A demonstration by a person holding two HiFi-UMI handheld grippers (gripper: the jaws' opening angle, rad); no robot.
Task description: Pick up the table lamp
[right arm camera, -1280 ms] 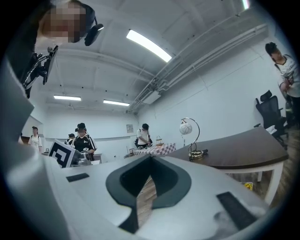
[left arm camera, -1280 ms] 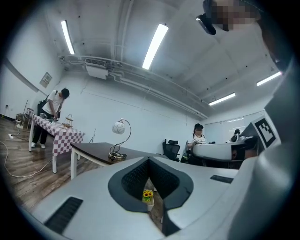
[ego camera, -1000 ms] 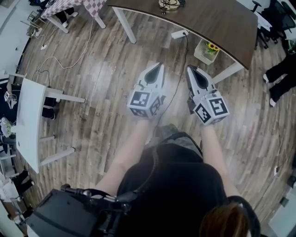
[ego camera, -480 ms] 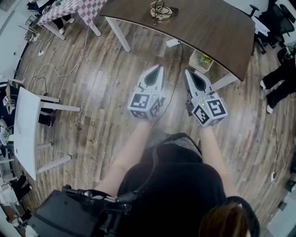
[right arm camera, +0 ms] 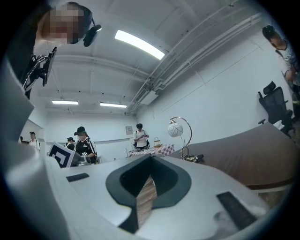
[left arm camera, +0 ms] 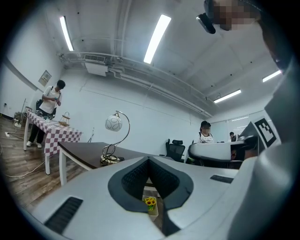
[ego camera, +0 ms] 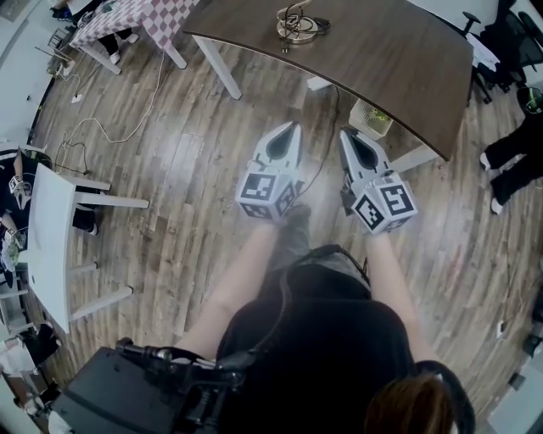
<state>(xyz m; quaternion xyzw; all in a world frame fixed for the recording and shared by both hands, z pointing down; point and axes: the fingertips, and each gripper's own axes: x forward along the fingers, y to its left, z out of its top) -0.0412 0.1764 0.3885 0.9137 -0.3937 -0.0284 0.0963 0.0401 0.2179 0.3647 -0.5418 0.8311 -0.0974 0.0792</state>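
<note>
The table lamp [ego camera: 293, 20] stands on the dark brown table [ego camera: 399, 51] at the top of the head view, a white globe on a curved metal arm over a round base with a coiled cord. My left gripper [ego camera: 294, 126] and right gripper [ego camera: 343, 133] are held side by side over the wooden floor, short of the table's near edge, both shut and holding nothing. The left gripper view has the lamp [left arm camera: 114, 123] ahead, left of the left gripper [left arm camera: 150, 158]. In the right gripper view the lamp [right arm camera: 175, 129] is ahead, right of the right gripper [right arm camera: 151, 156].
A white pot of sunflowers [ego camera: 372, 119] and a power strip [ego camera: 318, 83] lie under the table's near edge. A cable [ego camera: 127, 110] runs over the floor at left. A white table [ego camera: 47, 229] and a checkered table [ego camera: 127, 13] stand left. People [ego camera: 509, 148] and office chairs are at right.
Both grippers have gone forward together toward the dark table. The lamp and the table's edge now lie lower in the head view, nearer the jaws. Both grippers stayed shut.
</note>
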